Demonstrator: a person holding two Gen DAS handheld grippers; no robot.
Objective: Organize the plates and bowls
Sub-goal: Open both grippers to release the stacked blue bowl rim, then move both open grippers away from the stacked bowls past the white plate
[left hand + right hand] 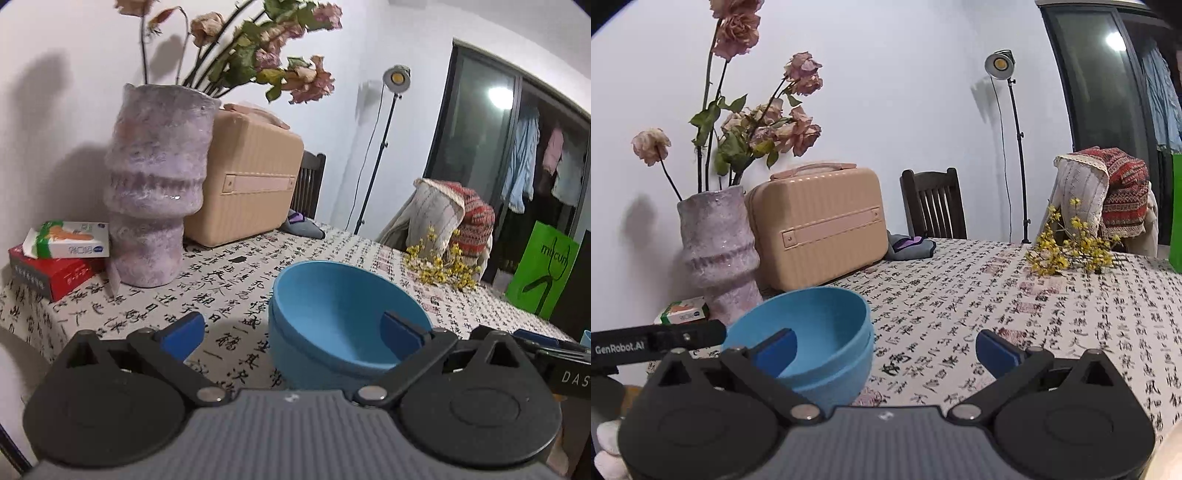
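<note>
Two light blue bowls point(332, 314) sit nested, the upper one tilted, on the tablecloth printed with black characters point(229, 273). My left gripper point(293, 328) is open and wide. Its right pad stands over the bowls' inside and its left pad over the cloth, neither pressing on the rim. In the right wrist view the blue bowls point(827, 325) lie at lower left. My right gripper point(886, 349) is open too, with its left pad in front of the bowls' inside and its right pad above bare cloth. Part of each gripper shows at the edge of the other's view.
A tall mauve vase point(155, 192) with dried roses and a beige hard case point(251, 177) stand behind the bowls by the wall. Tissue boxes point(62, 251) lie at the left corner. Yellow flower sprigs point(1067, 247) lie far right, near a chair draped with clothes point(1108, 195).
</note>
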